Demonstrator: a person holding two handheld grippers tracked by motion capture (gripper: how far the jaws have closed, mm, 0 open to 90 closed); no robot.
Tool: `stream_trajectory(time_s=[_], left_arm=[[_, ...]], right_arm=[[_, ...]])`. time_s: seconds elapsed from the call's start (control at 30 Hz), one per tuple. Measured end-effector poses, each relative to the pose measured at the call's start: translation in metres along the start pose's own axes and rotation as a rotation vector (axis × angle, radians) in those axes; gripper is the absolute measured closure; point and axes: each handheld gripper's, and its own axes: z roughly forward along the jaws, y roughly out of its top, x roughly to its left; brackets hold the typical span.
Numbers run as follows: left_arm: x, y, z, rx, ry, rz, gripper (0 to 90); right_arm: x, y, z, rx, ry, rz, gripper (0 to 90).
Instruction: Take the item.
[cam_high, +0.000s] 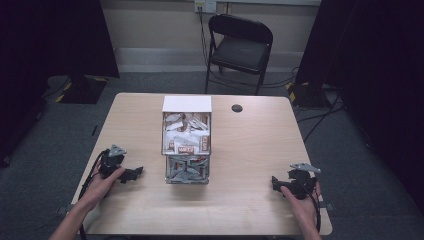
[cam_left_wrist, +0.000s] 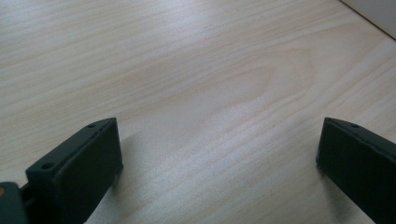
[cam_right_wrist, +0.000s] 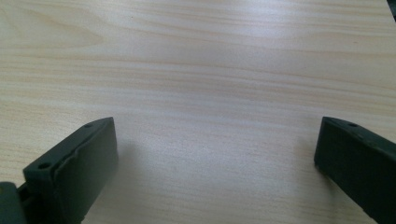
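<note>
My left tongs (cam_high: 134, 173) and right tongs (cam_high: 276, 183) rest on the desk (cam_high: 240, 150), gaping wide, empty. Nothing started; next I reach toward the packet box (cam_high: 187, 145) at twelve o'clock.

Right gripper (cam_right_wrist: 217, 154): two black jaws rising from the bottom edge, set wide apart, with nothing between them.

Left-hand jaw: a blocky black pad with a flat inner face and a ridged seam along its top edge. Two small holes show on its upper surface. A darker piece of the gripper body sits in the bottom corner beside it.

Right-hand jaw: the same black block, cut off by the frame's edge, with one small hole near its tip.

Table (cam_right_wrist: 201, 70): pale wood with fine grain lines, lying under and beyond both jaws. Bare between them. A soft shadow lies beside each jaw. A dark sliver marks the far corner beyond the right-hand jaw.
</note>
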Motion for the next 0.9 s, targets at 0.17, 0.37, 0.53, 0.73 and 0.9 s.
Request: stream_trajectory(time_s=[0.17, 0.37, 0.53, 0.73, 0.9], left_arm=[[0.0, 0.0, 0.0, 0.0, 0.002, 0.001, 0.0], [0.0, 0.0, 0.0, 0.0, 0.002, 0.0, 0.0], [0.0, 0.0, 0.0, 0.0, 0.002, 0.0, 0.0], [0.0, 0.0, 0.0, -0.005, -0.002, -0.006, 0.0], [0.0, 0.0, 0.0, -0.005, -0.002, -0.007, 0.0]], right_arm=[[0.001, 0.0, -0.001, 0.0, -0.006, 0.006, 0.0], [0.003, -0.001, -0.004, -0.018, 0.008, -0.001, 12.9], [0.005, 0.001, -0.006, -0.019, 0.035, -0.017, 15.5], [0.008, 0.004, -0.012, -0.05, 0.044, -0.015, 17.7], [0.014, 0.005, -0.019, -0.069, 0.076, -0.035, 22.7]])
